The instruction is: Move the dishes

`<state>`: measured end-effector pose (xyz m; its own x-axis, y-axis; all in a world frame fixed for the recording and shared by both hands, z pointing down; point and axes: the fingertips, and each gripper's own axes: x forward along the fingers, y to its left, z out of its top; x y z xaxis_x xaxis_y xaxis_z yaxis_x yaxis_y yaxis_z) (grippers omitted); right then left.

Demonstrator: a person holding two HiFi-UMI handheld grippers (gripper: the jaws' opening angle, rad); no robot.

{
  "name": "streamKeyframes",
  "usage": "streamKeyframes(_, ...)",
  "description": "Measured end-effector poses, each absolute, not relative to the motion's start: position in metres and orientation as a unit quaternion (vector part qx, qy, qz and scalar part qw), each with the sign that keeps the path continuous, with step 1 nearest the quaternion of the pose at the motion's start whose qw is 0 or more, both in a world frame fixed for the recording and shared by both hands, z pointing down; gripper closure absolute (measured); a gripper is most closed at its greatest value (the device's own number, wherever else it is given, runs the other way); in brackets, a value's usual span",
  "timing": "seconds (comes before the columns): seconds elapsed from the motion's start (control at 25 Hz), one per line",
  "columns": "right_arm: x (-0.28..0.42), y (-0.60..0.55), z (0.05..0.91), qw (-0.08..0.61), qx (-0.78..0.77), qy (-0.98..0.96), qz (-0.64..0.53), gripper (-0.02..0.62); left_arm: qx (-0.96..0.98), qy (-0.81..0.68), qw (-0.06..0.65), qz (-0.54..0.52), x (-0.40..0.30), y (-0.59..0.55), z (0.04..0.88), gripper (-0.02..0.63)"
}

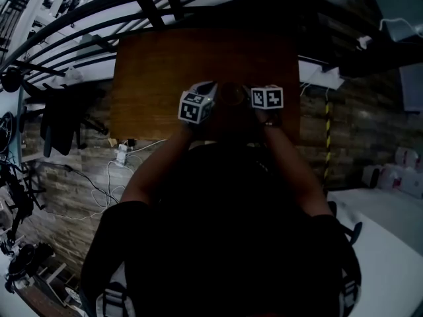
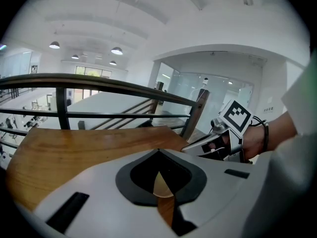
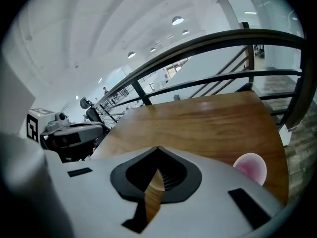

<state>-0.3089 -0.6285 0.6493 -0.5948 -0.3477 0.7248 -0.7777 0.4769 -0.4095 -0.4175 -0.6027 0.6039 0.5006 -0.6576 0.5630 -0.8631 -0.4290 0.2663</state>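
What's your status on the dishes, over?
Both shut, empty: left gripper, right gripper. Pink dish on table, right of right gripper, untouched. No obstruction seen.

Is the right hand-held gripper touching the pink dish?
Apart. In the right gripper view the pink dish sits on the table, off to the right of the right hand-held gripper, whose shut jaws hold nothing.

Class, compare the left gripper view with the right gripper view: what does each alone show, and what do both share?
Left gripper view only: the right gripper and the hand holding it. Right gripper view only: a small round pink dish, plus the left gripper. Both: the brown wooden table and the dark metal railing.
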Motion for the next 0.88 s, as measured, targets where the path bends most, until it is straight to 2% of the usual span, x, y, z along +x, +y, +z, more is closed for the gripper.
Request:
streamKeyframes(0.24,-0.304,-0.621,0.647,0.275,0.368,-0.803,0.378,0.583,0.844,-0.440,0.232,0.201,-0.410,-0.602,0.599,0.611)
streamKeyframes(0.52,-0.280,-0.609,0.647,0.261,0.402,-0.787,0.389,0.583,0.864,-0.394,0.233,0.210,-0.382,-0.600,0.604,0.611)
streamKeyframes(0.88,-0.201,-0.567,0.653,0.214,0.479,-0.738,0.424,0.583,0.897,-0.297,0.228,0.236,-0.299,-0.584,0.615,0.611)
